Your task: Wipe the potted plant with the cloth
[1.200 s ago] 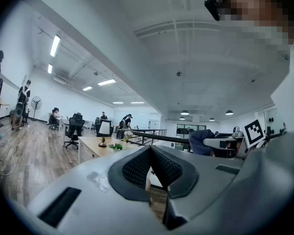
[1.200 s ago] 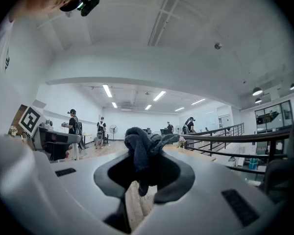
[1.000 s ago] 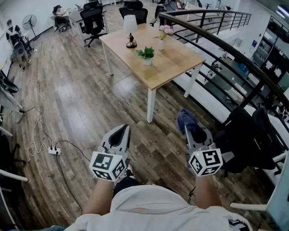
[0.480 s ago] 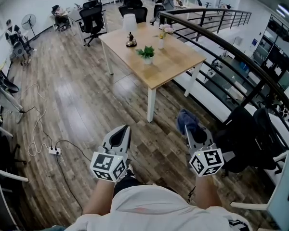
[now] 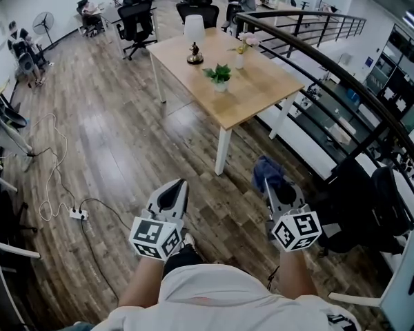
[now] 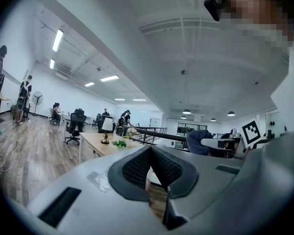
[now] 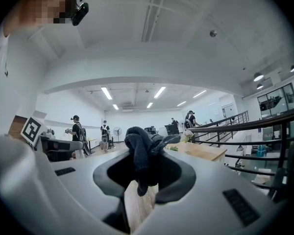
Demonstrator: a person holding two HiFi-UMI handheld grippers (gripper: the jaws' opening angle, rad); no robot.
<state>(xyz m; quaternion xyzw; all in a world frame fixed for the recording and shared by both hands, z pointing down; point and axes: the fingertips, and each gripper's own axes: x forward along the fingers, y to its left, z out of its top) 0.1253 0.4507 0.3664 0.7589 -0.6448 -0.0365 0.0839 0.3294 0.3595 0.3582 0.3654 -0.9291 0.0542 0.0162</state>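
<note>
A small green potted plant in a white pot stands on the wooden table well ahead of me; the left gripper view shows the plant far off. My right gripper is held level over the floor, short of the table. It is shut on a crumpled blue-grey cloth, which bunches up out of the jaws as the cloth in the right gripper view. My left gripper is beside it at the same height, shut and empty, its pads pressed together.
A white-shaded lamp and a vase of flowers share the table. A dark curved railing runs along the right. Office chairs stand beyond the table. A power strip with cable lies on the wood floor at left.
The table and plant have slid lower and slightly right in the head view, so they are closer. Both grippers keep their places and states, the cloth still held.
</note>
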